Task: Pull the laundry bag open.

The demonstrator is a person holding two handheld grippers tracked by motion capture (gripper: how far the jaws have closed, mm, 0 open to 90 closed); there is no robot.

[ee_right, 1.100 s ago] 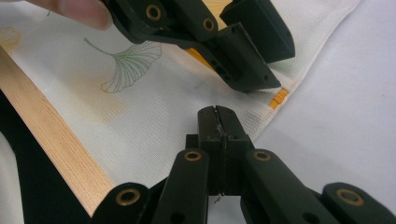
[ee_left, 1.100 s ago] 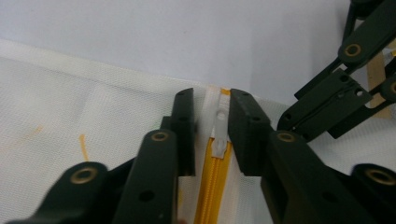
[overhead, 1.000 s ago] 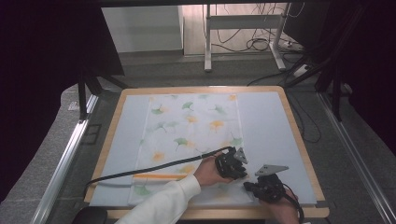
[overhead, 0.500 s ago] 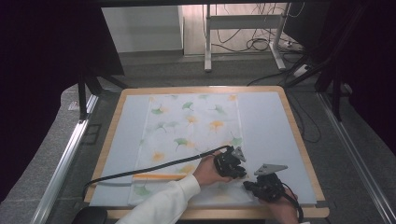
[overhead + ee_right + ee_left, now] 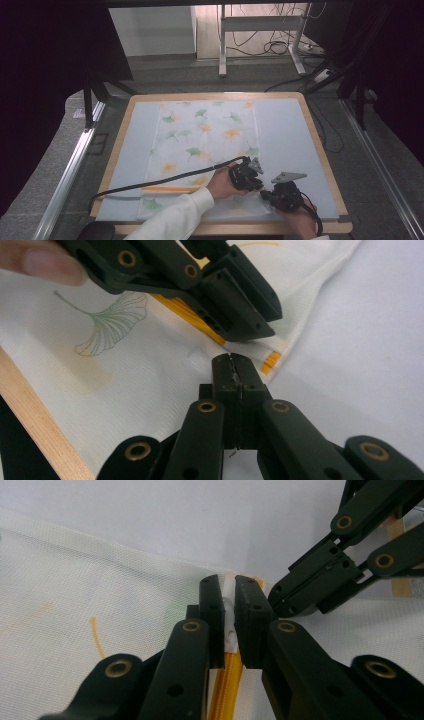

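Left claw has just been closing and pinches the ginkgo-print cloth at its near right corner on the bench; right claw clamps that corner just beside. I'd pull away along the orange zipper.

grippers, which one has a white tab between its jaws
The left gripper: a white zipper tab sits between its closing jaws. The right gripper is shut on cloth.

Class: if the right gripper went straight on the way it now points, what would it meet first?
Probably the left gripper, whose jaws sit just ahead of the right gripper over the cloth; depth is unclear.
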